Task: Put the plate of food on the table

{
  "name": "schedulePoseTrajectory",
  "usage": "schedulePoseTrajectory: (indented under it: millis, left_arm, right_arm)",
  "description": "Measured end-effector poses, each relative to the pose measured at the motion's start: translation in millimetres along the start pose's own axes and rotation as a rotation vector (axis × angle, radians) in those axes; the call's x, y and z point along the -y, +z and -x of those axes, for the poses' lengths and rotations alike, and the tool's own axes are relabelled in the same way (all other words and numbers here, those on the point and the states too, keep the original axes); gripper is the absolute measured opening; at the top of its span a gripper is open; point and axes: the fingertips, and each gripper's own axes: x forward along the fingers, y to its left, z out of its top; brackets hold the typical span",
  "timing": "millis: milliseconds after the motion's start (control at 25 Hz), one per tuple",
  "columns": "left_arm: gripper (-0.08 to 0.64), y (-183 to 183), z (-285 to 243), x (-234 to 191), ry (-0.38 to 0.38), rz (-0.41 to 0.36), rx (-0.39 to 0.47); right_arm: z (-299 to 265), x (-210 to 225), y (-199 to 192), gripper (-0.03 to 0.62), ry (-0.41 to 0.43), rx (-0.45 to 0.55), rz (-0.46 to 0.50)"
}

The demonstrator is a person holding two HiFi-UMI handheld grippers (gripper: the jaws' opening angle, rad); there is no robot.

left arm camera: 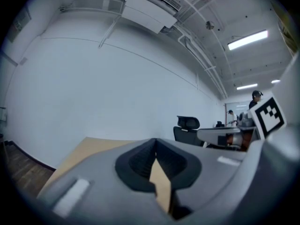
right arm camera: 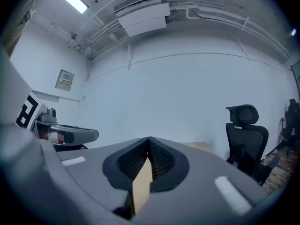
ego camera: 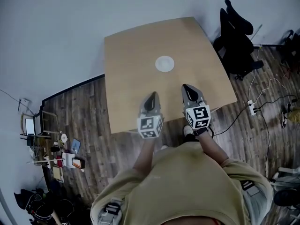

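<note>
A small white plate (ego camera: 164, 63) lies near the middle of the light wooden table (ego camera: 126, 55). Both grippers hover over the table's near edge, well short of the plate and apart from it. My left gripper (ego camera: 152, 97) is shut with its tips together and nothing between them; in the left gripper view the left gripper (left arm camera: 155, 141) shows its dark pads meeting. My right gripper (ego camera: 187, 88) is shut and empty as well, its pads closed in the right gripper view (right arm camera: 148, 140). No food is discernible on the plate from here.
A black office chair (ego camera: 236, 39) stands by the table's right corner. Cables and a power strip (ego camera: 252, 108) lie on the wooden floor to the right. A cluttered low shelf (ego camera: 49, 144) sits at the left. A plain white wall lies beyond the table.
</note>
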Motion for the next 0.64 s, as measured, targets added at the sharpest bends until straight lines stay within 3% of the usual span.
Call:
schedulePoseTrajectory:
  millis: [360,640]
  left_arm:
    - [0.002,-1.2,-13.0,-0.5,0.016,-0.019,-0.005]
    - [0.002,-21.1,-42.0,14.3,0.049,-0.029,-0.043]
  right_arm:
    - [-2.6,11.0,-1.3,0.005,0.006,0.004,0.012]
    - [-15.0,51.2,-13.6,0.005,0.02,-0.017,0.01]
